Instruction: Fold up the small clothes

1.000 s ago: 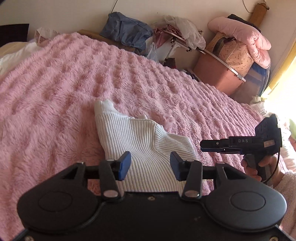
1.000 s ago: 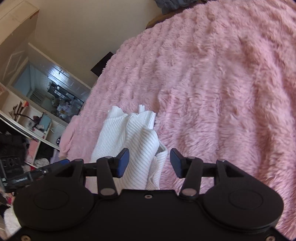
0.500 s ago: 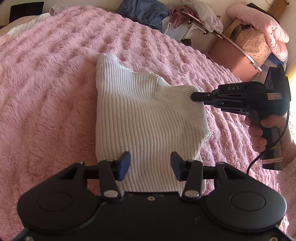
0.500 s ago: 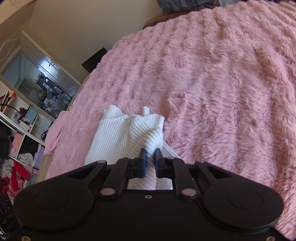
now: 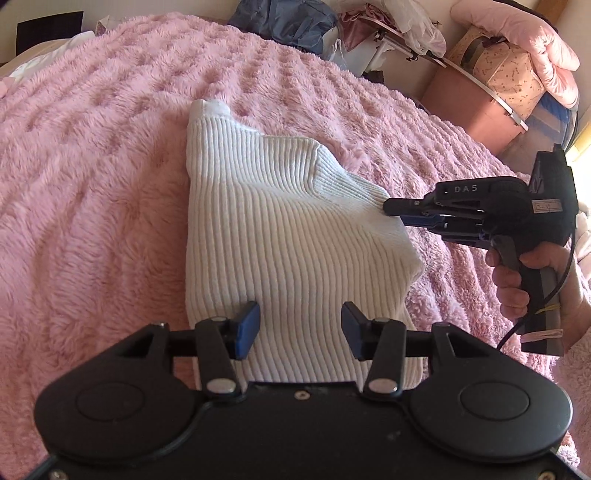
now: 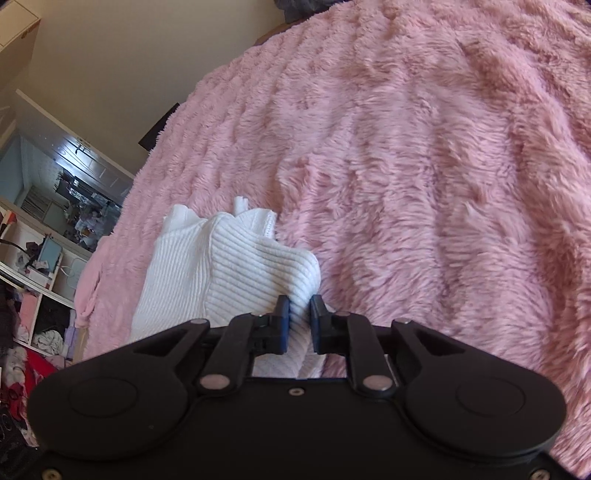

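A white ribbed knit garment [image 5: 280, 229] lies on the fluffy pink blanket [image 5: 92, 184], its right side pulled up into a peak. My right gripper [image 5: 388, 212] pinches that raised edge. In the right wrist view the fabric [image 6: 236, 266] fills the narrow gap of the right gripper [image 6: 298, 314]; its jaws are opening slightly while the pads still press the knit. My left gripper [image 5: 300, 325] stands open just above the garment's near hem, with nothing gripped.
A person's hand [image 5: 517, 280] holds the right gripper's handle. Beyond the bed's far edge are a pile of blue clothes [image 5: 284, 22], storage boxes [image 5: 480, 107] and a pink duvet [image 5: 517, 48]. Cluttered shelves [image 6: 37, 277] stand off the bed's other side.
The right gripper's jaws closed on the garment's right edge and pulled it up. The left gripper came down and closer to the near hem, still open.
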A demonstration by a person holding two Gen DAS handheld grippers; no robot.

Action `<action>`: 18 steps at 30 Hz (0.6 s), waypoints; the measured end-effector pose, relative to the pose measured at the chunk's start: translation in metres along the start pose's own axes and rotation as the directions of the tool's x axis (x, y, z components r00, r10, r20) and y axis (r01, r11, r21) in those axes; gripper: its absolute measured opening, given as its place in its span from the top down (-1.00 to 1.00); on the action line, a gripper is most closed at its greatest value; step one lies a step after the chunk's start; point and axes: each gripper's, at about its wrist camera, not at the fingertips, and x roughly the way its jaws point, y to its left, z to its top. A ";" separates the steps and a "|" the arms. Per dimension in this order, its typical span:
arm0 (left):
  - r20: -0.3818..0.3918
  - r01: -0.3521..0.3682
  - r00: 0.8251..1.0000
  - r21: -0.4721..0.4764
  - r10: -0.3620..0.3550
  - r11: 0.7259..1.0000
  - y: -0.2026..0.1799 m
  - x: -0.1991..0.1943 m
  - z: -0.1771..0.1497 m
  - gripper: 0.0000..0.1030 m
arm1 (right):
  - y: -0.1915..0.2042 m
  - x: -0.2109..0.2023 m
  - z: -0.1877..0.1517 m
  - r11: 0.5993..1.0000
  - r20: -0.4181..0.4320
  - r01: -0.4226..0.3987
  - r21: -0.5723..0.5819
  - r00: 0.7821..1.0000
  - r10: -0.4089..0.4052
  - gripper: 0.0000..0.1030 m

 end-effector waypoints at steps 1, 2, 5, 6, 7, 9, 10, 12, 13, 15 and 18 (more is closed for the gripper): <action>0.014 -0.004 1.000 0.007 0.004 1.000 -0.002 -0.005 0.000 0.04 | 0.008 -0.012 -0.002 1.000 0.025 0.000 -0.027 1.000 0.001 0.65; 0.032 -0.012 0.999 0.017 0.012 1.000 -0.003 -0.012 -0.001 0.04 | 0.016 -0.024 -0.006 0.998 0.053 -0.002 -0.063 0.999 0.006 0.65; 0.068 -0.068 0.996 0.054 0.065 0.996 -0.010 -0.028 -0.006 0.04 | 0.049 -0.059 -0.025 0.979 0.105 0.020 -0.205 0.994 0.002 0.65; 0.071 -0.091 0.994 0.065 0.086 0.994 -0.012 -0.031 -0.008 0.04 | 0.063 -0.068 -0.036 0.964 0.112 0.036 -0.262 0.994 -0.007 0.65; 0.070 -0.108 0.992 0.072 0.103 0.992 -0.014 -0.033 -0.010 0.03 | 0.076 -0.074 -0.047 0.948 0.108 0.057 -0.313 0.994 -0.023 0.65; 0.065 -0.128 0.990 0.073 0.123 0.989 -0.015 -0.035 -0.013 0.03 | 0.099 -0.078 -0.070 0.908 0.103 0.101 -0.408 0.993 -0.064 0.65; 0.062 -0.132 0.990 0.069 0.128 0.989 -0.016 -0.035 -0.015 0.03 | 0.108 -0.078 -0.082 0.889 0.101 0.114 -0.444 0.992 -0.077 0.65; 0.067 -0.134 0.989 0.063 0.130 0.989 -0.017 -0.037 -0.019 0.03 | 0.121 -0.076 -0.102 0.860 0.090 0.113 -0.497 0.993 -0.078 0.66; 0.070 -0.136 0.989 0.061 0.131 0.989 -0.017 -0.037 -0.022 0.03 | 0.125 -0.074 -0.110 0.850 0.085 0.111 -0.515 0.993 -0.078 0.68; 0.066 -0.147 0.988 0.060 0.143 0.987 -0.017 -0.033 -0.025 0.02 | 0.128 -0.068 -0.121 0.841 0.069 0.107 -0.531 0.994 -0.083 0.69; 0.045 -0.154 0.987 0.052 0.151 0.987 -0.015 -0.023 -0.029 0.02 | 0.122 -0.053 -0.129 0.850 0.043 0.122 -0.512 0.992 -0.116 0.69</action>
